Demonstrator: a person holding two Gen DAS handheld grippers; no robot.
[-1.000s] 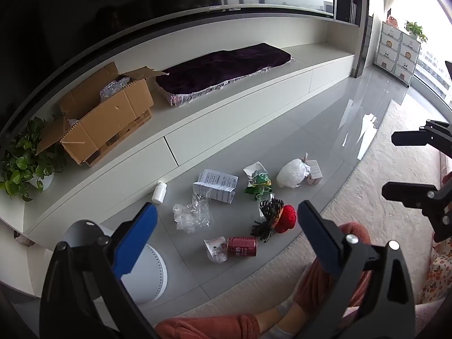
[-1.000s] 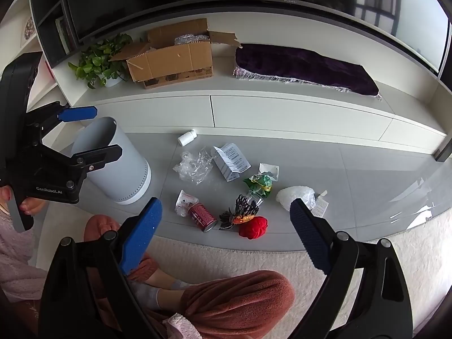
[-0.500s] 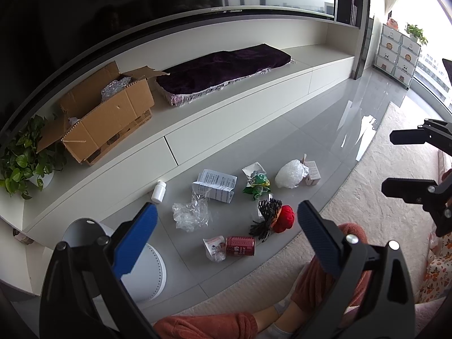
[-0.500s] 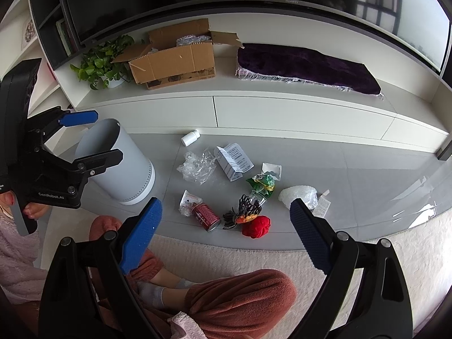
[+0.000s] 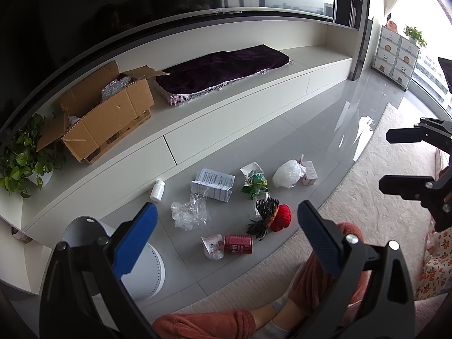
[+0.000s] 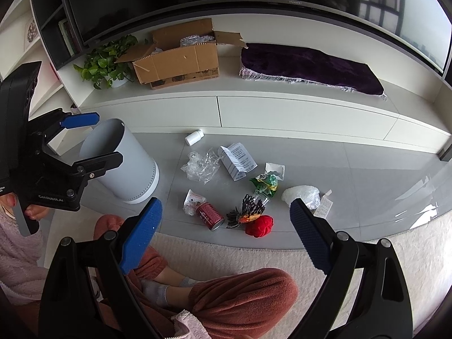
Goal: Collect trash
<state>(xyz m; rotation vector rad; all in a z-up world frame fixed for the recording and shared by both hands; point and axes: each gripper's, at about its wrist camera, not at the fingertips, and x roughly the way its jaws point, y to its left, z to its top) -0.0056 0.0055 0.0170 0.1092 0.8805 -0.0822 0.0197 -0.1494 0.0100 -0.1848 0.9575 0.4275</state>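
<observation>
Trash lies scattered on the grey floor: a red can (image 6: 211, 216), a crumpled clear plastic bag (image 6: 201, 166), a white paper box (image 6: 238, 160), a white pill bottle (image 6: 194, 137), a green wrapper (image 6: 265, 183), a red cloth ball (image 6: 260, 226) and a white plastic wad (image 6: 301, 194). A white trash bin (image 6: 124, 158) stands to their left. My left gripper (image 5: 224, 236) is open and empty, held high over the bin and trash. My right gripper (image 6: 226, 234) is open and empty above the can. The can (image 5: 238, 244) and bin (image 5: 141, 265) also show in the left wrist view.
A low white cabinet (image 6: 254, 110) runs behind the trash, bearing a cardboard box (image 6: 178, 56), a potted plant (image 6: 108, 62) and a purple cloth (image 6: 310, 67). A cream rug (image 6: 226, 257) borders the floor in front. The person's legs in rust trousers (image 6: 240, 296) lie below.
Both grippers have drifted slightly; the floor items sit a touch lower and to the right in the right wrist view. Both stay open and empty.
</observation>
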